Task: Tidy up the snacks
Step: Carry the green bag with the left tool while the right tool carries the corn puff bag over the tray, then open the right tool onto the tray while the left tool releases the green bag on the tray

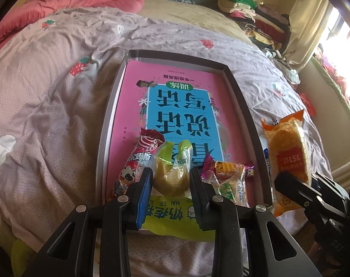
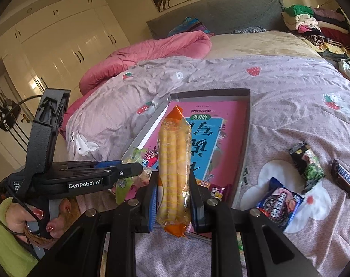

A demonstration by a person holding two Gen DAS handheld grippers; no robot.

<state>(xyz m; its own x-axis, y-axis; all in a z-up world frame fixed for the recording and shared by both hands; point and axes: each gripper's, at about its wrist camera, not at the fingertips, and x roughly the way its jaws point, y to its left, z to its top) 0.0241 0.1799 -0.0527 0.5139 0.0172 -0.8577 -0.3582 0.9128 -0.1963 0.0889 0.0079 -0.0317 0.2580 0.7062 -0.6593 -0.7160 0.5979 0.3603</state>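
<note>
A shallow grey box lid (image 1: 238,97) lies on the bed with a pink book (image 1: 175,106) in it. My left gripper (image 1: 171,185) is shut on a green-wrapped cake packet (image 1: 172,175) at the box's near end, beside a red milk-candy packet (image 1: 138,161) and small wrapped snacks (image 1: 230,177). My right gripper (image 2: 173,198) is shut on an orange packet of biscuit sticks (image 2: 173,168), held upright above the box's near edge; it also shows in the left wrist view (image 1: 288,152). The box lid (image 2: 246,124) shows in the right wrist view too.
On the quilt right of the box lie an Oreo packet (image 2: 281,203), a green pea snack (image 2: 310,164) and a Snickers bar (image 2: 343,177). A pink duvet (image 2: 151,53) and folded clothes (image 2: 313,25) lie at the bed's head.
</note>
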